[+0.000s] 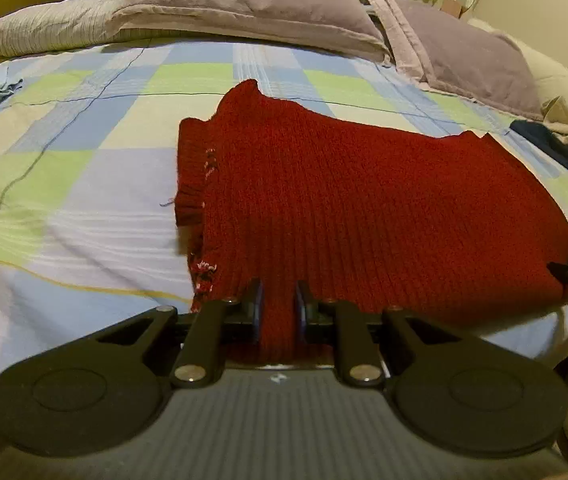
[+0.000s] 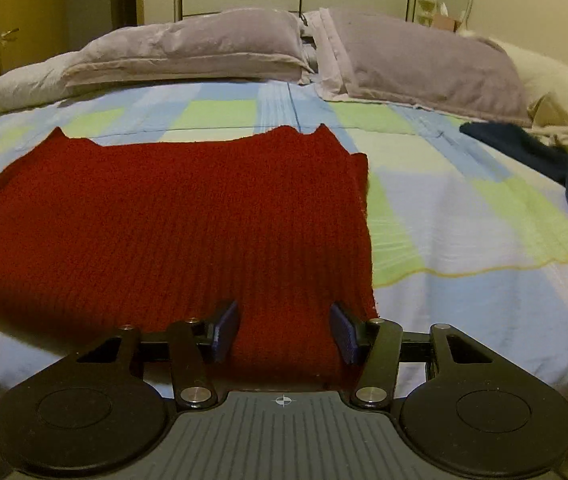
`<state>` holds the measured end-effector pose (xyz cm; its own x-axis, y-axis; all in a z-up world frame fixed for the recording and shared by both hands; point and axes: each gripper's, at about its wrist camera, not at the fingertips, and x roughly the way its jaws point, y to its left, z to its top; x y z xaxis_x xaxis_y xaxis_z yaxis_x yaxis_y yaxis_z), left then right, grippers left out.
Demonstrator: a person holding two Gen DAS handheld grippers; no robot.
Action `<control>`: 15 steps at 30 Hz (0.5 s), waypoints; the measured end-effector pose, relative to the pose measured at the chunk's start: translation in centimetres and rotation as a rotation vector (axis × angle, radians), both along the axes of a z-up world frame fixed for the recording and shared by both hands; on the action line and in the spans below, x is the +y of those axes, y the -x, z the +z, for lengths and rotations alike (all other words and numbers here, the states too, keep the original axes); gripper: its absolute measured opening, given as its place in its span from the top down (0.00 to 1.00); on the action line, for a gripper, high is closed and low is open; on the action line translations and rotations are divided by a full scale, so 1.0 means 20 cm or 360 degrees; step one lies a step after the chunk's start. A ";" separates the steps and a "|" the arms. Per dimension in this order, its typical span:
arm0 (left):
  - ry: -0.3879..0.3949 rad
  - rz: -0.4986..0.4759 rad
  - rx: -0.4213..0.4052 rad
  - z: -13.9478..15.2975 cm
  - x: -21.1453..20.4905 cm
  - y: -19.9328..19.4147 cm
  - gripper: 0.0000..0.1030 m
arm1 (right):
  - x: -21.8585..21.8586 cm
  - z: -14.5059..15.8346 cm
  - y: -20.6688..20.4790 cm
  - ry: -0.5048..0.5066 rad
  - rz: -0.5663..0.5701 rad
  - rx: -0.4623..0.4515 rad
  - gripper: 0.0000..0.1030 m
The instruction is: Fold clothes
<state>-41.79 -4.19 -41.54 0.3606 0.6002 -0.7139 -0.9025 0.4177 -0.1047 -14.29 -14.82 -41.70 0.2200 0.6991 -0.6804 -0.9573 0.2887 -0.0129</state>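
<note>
Left gripper (image 1: 278,300) jaws pinch the ribbed red knit sweater (image 1: 364,200); right gripper (image 2: 284,330) jaws seemingly apart around its hem.

One red ribbed knit sweater (image 1: 364,208) lies on one bed with a blue, green and white checked cover (image 1: 84,184). Along the bed's head edge lie two mauve pillows (image 2: 212,40) and one pale striped pillow (image 1: 52,28). One heap of dark blue clothes (image 2: 556,160) sits at the right edge, and two black two-finger grippers (image 1: 278,300) are in view.
</note>
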 end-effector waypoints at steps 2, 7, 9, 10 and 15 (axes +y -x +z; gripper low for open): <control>-0.0035 0.0003 0.0016 0.05 -0.01 -0.01 0.85 | -0.01 0.03 0.00 0.0017 -0.0016 0.0017 0.49; -0.0045 0.0015 0.0120 0.04 -0.04 -0.02 0.78 | -0.07 0.08 0.03 0.0014 -0.0047 0.0050 0.49; -0.0043 0.0025 0.0141 0.04 -0.06 -0.03 0.78 | -0.10 0.10 0.04 0.0012 -0.0060 0.0063 0.49; -0.0050 0.0027 0.0152 0.06 -0.07 -0.03 0.78 | -0.11 0.11 0.04 0.0012 -0.0066 0.0069 0.49; -0.0051 0.0087 0.0214 0.17 -0.17 -0.03 0.76 | -0.17 0.16 0.06 0.0008 -0.0097 0.0102 0.49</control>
<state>-41.19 -7.59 -38.13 0.2291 0.6398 -0.7336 -0.9290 0.3687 0.0314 -15.56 -18.20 -38.57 0.2180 0.6822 -0.6979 -0.9369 0.3466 0.0462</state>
